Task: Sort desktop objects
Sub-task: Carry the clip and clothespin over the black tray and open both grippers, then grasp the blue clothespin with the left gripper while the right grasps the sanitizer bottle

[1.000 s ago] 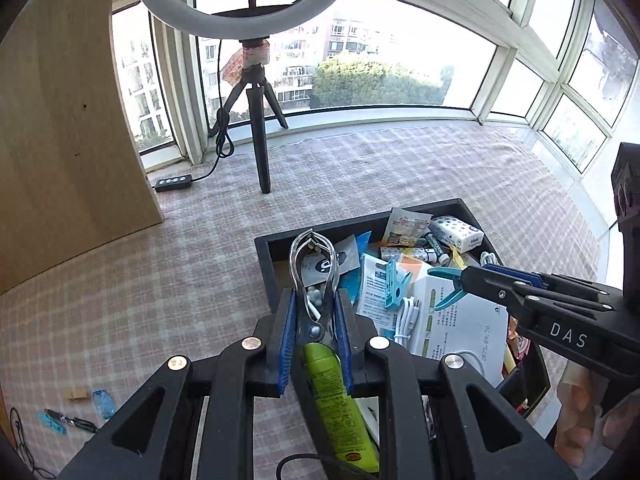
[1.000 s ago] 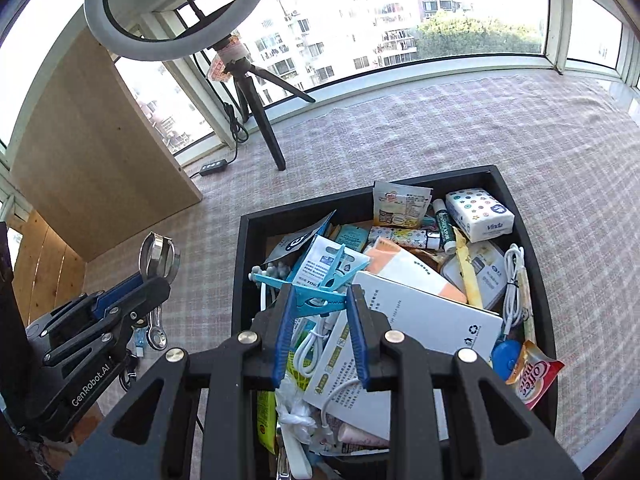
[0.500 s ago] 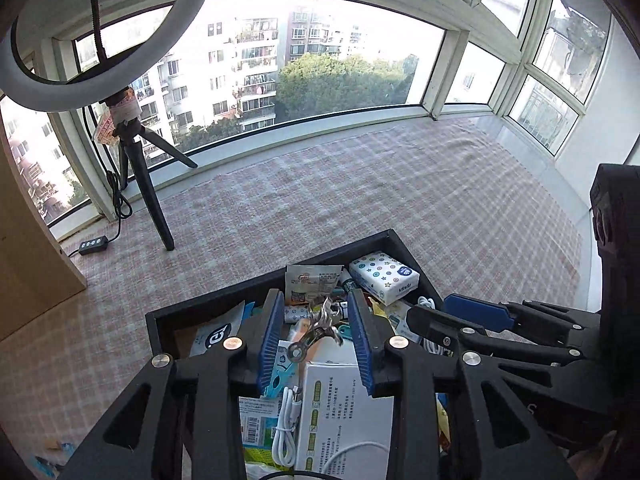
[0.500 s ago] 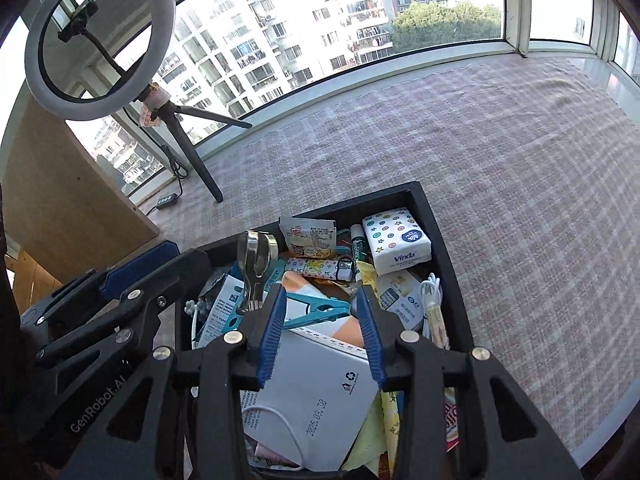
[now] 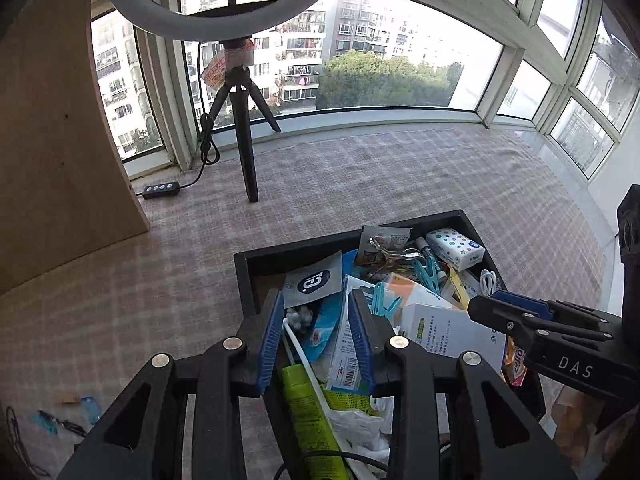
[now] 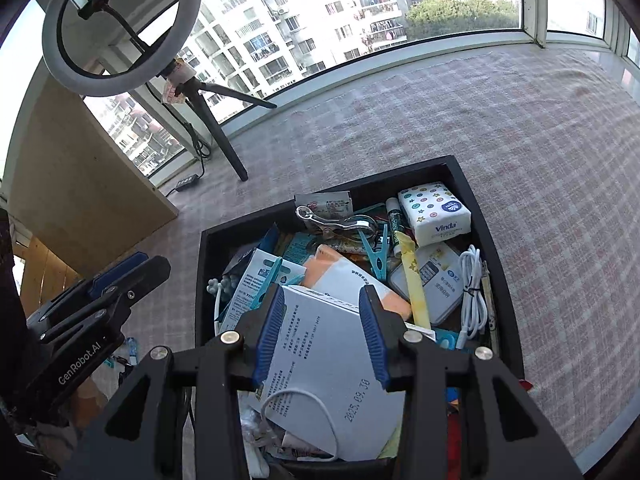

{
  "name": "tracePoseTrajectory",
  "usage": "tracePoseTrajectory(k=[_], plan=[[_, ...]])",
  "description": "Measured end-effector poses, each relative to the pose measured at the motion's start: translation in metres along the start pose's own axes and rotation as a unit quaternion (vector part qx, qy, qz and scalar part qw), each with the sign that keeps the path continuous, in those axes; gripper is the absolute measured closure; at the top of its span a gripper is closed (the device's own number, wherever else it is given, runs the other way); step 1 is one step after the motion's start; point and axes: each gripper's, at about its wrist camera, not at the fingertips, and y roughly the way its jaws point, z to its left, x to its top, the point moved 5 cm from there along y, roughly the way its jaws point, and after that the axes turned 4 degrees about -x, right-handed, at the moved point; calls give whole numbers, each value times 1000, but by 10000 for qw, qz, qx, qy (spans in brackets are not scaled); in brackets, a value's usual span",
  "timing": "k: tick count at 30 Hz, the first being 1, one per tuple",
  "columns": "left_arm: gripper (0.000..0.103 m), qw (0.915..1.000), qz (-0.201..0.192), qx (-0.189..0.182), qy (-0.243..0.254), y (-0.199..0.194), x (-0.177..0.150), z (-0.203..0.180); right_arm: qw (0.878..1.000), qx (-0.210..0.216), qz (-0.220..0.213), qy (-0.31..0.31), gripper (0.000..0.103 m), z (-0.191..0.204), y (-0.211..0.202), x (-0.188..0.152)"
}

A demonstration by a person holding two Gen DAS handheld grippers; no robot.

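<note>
With nothing between its blue pads, the left gripper [image 5: 316, 320] hangs spread wide over the near-left corner of the black tray [image 5: 246, 280]; below its fingers lie a white pouch with a dark round logo [image 5: 314, 282], a green tube [image 5: 310, 404] and a barcoded packet, none of them touched as far as can be seen. Equally wide and equally empty, the right gripper [image 6: 322, 330] hovers above a large white box [image 6: 328, 364] printed with a date, its pads either side of that box's upper edge but apparently clear of it.

Further out in the tray sit a metal eyelash curler [image 6: 340, 222] at the far side, a teal clothes peg [image 6: 376, 254] just in front of it, a spotted Vinda tissue pack [image 6: 434, 212] in the far right corner, and a coiled white cable [image 6: 472, 288] along the right wall. The tray looks crowded and heaped, so most of the sorting seems done. Still left, judging from the left wrist view, are a few small items [image 5: 60, 416] on the checked cloth [image 5: 360, 168] at the far left edge, too small to identify; those would be the likely remaining pickups
</note>
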Motion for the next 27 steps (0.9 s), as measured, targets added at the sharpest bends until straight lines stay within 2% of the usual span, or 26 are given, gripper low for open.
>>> tracePoseTrajectory(k=[6, 10, 18, 22, 27], plan=[[71, 9975, 97, 498, -493, -21, -38, 83, 9987, 109, 140, -471, 65, 62, 14, -28], [71, 9917, 167, 875, -932, -41, -69, 151, 9964, 258, 313, -745, 65, 113, 32, -51], [71, 9691, 419, 1434, -1962, -79, -140, 285, 9881, 497, 642, -1308, 65, 221, 65, -94], [71, 9561, 493, 1433, -2509, -93, -170, 337, 9838, 573, 800, -1500, 65, 264, 83, -110], [71, 9426, 592, 1371, -2987, -98, -197, 379, 9763, 680, 1096, -1740, 65, 310, 108, -128]])
